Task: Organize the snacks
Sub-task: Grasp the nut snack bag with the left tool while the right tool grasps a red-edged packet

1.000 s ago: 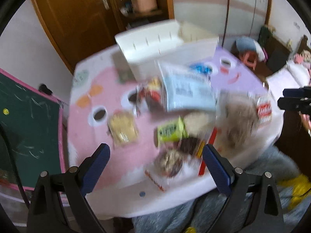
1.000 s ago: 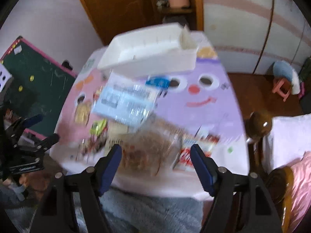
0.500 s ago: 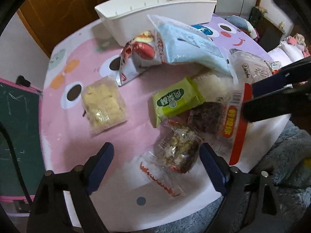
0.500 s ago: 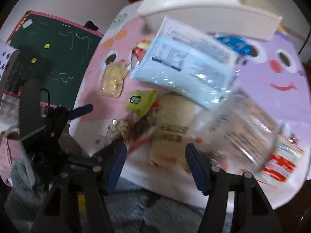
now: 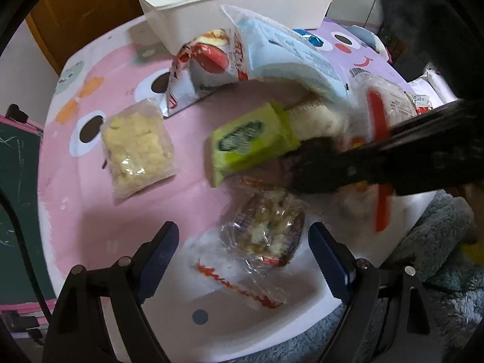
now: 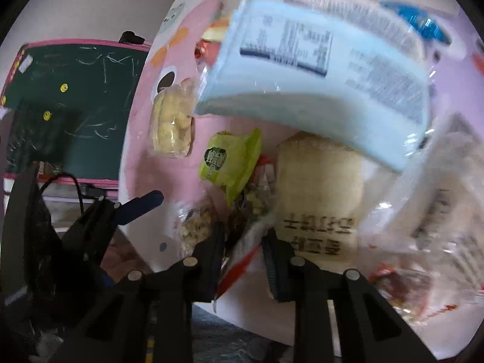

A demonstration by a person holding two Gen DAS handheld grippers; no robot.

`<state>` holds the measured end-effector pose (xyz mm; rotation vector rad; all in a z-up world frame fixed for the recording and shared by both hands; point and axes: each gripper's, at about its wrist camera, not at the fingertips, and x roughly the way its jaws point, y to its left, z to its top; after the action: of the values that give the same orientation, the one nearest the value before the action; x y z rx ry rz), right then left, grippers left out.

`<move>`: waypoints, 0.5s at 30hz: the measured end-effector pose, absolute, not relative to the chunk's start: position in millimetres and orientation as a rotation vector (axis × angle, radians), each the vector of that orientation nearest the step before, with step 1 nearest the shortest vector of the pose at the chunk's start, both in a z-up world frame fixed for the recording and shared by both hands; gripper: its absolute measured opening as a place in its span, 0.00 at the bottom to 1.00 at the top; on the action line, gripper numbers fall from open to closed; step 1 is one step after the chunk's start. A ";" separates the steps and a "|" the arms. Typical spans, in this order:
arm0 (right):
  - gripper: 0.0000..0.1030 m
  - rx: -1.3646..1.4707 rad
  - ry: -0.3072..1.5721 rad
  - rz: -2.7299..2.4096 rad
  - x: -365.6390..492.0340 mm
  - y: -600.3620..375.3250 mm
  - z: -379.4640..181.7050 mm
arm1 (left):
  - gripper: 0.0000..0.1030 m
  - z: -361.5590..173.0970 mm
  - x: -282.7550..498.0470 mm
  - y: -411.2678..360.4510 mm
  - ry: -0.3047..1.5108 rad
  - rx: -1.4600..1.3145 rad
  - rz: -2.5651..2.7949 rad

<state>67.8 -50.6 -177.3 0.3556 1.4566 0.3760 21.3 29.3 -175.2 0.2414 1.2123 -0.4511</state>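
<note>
The right hand-held gripper (image 6: 242,251) has just been closing and its jaws now nip the red-and-white edge of a clear snack packet (image 6: 242,260) at the near edge of the desk (image 5: 99,220); the left wrist view shows the same gripper as a dark blur over the pile, so what else the packet holds I cannot tell. I judge the packet light, limp and slick, likely to sag or slide if held by film alone; the sealed strip is the better hold, and the crumbly contents should not be squeezed. The left hand-held gripper (image 5: 243,242) has also been closing but stands wide, its fingers either side of a clear pack of nutty clusters (image 5: 266,227) near the same edge, not pressing it.

Toward the middle lie a green packet (image 5: 251,145) and a bag of pale yellow puffs (image 5: 136,148), apart from each other; a pale blue bag (image 5: 290,57) leans over a red-and-white bag (image 5: 208,60); a white bin (image 5: 230,6) stands at the far edge.

The desk is round, covered in a glossy pink and lilac cartoon sheet, probably slippery; a green chalkboard (image 6: 72,90) stands beside it, a wooden door (image 5: 81,9) beyond, and grey fleece (image 5: 438,260) lies below the near edge.
</note>
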 end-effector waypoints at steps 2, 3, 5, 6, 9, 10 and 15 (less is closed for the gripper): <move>0.18 0.296 1.405 0.343 61.7 -54.8 -162.6 | 0.76 -179.6 24.0 28.1 1.231 0.222 -0.449; 0.18 0.278 1.380 0.328 59.8 -58.3 -156.9 | 0.75 -181.1 24.8 27.9 1.236 0.216 -0.443; 0.18 0.243 1.337 0.298 54.3 -66.4 -145.8 | 0.71 -182.5 27.1 27.5 1.240 0.199 -0.427; 0.18 0.241 1.324 0.284 52.9 -71.1 -142.0 | 0.67 -182.4 27.4 26.9 1.240 0.192 -0.423; 0.18 0.278 1.297 0.248 49.7 -94.4 -133.7 | 0.55 -180.5 28.6 27.9 1.240 0.150 -0.424; 0.18 0.294 1.293 0.240 49.8 -102.9 -133.5 | 0.53 -180.5 28.8 28.2 1.241 0.144 -0.421; 0.18 0.354 1.254 0.216 46.7 -131.2 -121.4 | 0.50 -177.4 26.4 34.1 1.249 0.084 -0.382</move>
<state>46.7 -131.2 -121.4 0.3545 1.2536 0.2156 26.4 34.1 -177.4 0.0842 1.2490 -0.3822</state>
